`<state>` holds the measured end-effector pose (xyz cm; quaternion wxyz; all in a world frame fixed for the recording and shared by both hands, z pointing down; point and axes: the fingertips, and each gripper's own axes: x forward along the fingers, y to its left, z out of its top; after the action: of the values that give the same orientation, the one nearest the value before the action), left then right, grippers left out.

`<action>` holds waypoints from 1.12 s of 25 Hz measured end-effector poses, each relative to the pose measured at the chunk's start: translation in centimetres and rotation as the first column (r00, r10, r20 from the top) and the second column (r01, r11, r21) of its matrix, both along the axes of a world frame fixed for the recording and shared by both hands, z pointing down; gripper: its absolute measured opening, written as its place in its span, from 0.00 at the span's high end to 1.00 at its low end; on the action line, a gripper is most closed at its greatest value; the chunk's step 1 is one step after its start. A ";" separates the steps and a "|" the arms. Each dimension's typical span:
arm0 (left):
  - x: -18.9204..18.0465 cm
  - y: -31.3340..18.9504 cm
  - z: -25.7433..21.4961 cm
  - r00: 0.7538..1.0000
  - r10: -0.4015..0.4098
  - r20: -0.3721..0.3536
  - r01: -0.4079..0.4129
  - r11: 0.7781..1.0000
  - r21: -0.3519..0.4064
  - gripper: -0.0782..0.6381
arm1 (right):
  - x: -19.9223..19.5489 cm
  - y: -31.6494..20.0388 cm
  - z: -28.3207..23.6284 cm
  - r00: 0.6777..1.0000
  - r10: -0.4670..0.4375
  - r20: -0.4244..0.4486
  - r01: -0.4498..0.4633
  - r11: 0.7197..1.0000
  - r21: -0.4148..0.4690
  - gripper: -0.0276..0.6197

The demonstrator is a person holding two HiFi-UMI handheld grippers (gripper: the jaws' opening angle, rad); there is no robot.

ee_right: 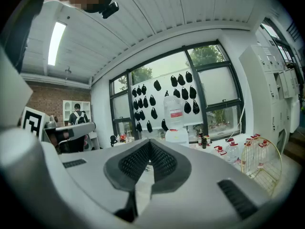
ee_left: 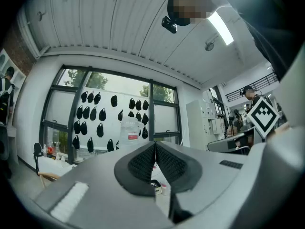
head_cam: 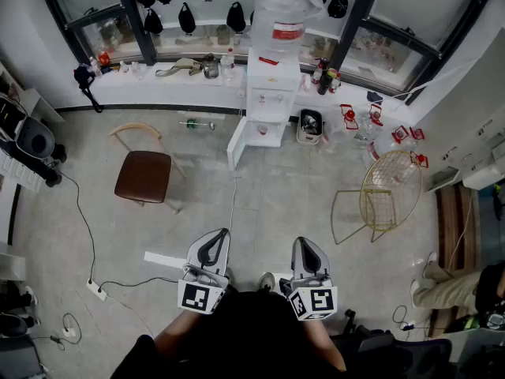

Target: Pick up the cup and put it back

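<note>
Close below, left gripper (head_cam: pixel 215 247) and right gripper (head_cam: pixel 304 248), jaws of both pressed together with nothing between, one black-and-white marker cube on each. Farther off, one dispenser (head_cam: pixel 268 93) under one bottle (head_cam: pixel 286 6), red label (head_cam: pixel 287 31) too small to read; two seats: brown chair (head_cam: pixel 144 174), wire chair (head_cam: pixel 390 188). Among clutter on sill (head_cam: pixel 170 85), cup not told apart.

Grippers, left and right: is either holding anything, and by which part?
Nothing is held. The left gripper and the right gripper are both shut, fingers together with nothing between them.
</note>
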<state>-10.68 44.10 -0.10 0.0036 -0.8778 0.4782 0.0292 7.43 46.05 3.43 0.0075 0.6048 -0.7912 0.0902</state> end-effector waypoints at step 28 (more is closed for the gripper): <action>-3.0 1.1 0.1 1.000 0.007 -0.004 -0.007 0.999 0.033 0.88 | -1.5 0.8 0.6 0.999 0.042 -0.004 -0.042 0.999 -0.007 0.62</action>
<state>-13.69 45.22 0.04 0.0168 -0.8792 0.4745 0.0390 5.88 46.88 4.07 0.0093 0.6213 -0.7781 0.0922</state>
